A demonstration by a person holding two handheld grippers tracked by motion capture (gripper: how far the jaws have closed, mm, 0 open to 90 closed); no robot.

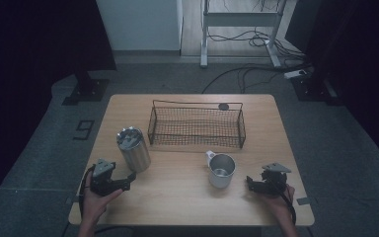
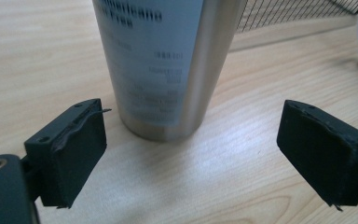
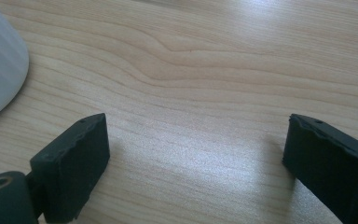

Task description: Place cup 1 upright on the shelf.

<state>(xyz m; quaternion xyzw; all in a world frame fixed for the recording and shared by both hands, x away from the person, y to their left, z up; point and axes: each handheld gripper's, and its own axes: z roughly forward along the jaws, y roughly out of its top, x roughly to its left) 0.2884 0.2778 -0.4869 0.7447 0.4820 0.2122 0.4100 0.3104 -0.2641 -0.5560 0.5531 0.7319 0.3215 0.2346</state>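
steel tumbler [image 2: 163,70] upright, tapered, brushed, pale printed label

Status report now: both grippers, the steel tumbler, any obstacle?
Left gripper open, aimed at steel tumbler, not touching. Right gripper open, empty, beside steel mug. Tumbler upright, wire basket behind; nothing between jaws and tumbler.

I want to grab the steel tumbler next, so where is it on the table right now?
In the high view the steel tumbler stands upright on the table's left half, just left of the wire basket's front corner, right ahead of the open left gripper.
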